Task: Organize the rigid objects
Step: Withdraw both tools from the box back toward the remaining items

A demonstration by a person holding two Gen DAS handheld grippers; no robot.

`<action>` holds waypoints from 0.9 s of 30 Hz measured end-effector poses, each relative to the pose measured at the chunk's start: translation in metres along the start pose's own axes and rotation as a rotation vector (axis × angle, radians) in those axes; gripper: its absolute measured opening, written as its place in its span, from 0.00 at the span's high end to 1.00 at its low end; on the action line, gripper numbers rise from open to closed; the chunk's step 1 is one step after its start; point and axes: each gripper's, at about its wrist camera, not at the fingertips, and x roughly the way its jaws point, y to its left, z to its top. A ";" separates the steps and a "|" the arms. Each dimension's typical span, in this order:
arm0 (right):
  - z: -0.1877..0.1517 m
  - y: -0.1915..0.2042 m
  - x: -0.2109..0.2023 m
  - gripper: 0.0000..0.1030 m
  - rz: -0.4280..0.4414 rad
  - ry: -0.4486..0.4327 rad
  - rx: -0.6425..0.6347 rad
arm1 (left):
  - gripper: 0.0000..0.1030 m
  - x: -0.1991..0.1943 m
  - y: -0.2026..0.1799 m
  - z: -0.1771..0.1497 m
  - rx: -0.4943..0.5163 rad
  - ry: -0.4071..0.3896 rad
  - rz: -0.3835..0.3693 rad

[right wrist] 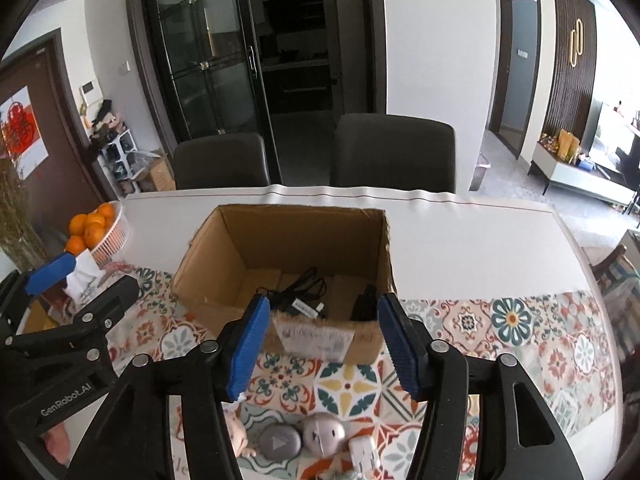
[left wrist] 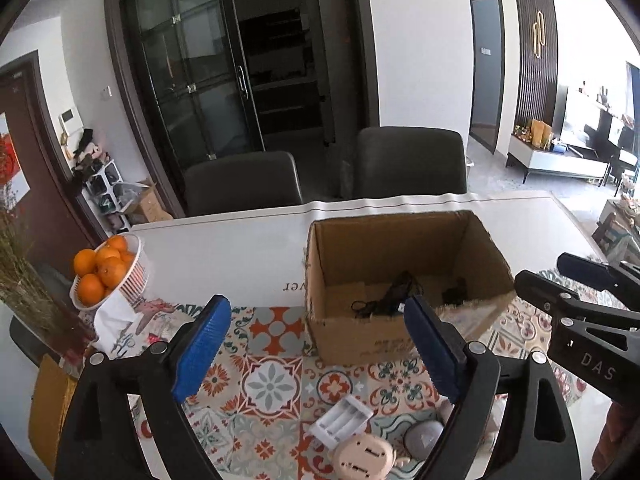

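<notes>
Open cardboard box (right wrist: 288, 264) sits mid-frame on a patterned cloth (right wrist: 500, 332) over a white table (right wrist: 460, 240), with black cables (right wrist: 304, 292) inside. Left claw (left wrist: 316, 344) and right claw (right wrist: 324, 344) both gape wide, holding nothing. Small gadgets (right wrist: 300, 440) lie along the bottom edge. Oranges (left wrist: 102, 270) at left.

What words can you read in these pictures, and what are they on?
"GenRobot.AI": on the left gripper.
"DAS": on the right gripper.
"ver", upside down: on the table.
Label and print on the cardboard box: too blurred to read.
</notes>
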 end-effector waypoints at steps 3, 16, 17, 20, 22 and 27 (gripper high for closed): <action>-0.013 0.004 -0.008 0.41 -0.031 -0.015 -0.007 | 0.13 -0.009 -0.001 -0.013 0.023 -0.011 0.012; -0.072 0.015 -0.026 0.40 -0.029 0.017 0.025 | 0.13 -0.030 -0.001 -0.068 0.051 0.014 -0.025; -0.077 0.016 -0.027 0.40 -0.031 0.020 0.027 | 0.13 -0.030 -0.001 -0.073 0.054 0.018 -0.032; -0.090 0.018 -0.027 0.40 -0.034 0.031 0.026 | 0.13 -0.029 -0.002 -0.085 0.058 0.033 -0.051; -0.098 0.019 -0.026 0.40 -0.032 0.042 0.028 | 0.13 -0.028 -0.002 -0.093 0.063 0.040 -0.067; -0.120 0.020 -0.021 0.40 -0.030 0.067 0.046 | 0.13 -0.026 -0.004 -0.111 0.085 0.043 -0.087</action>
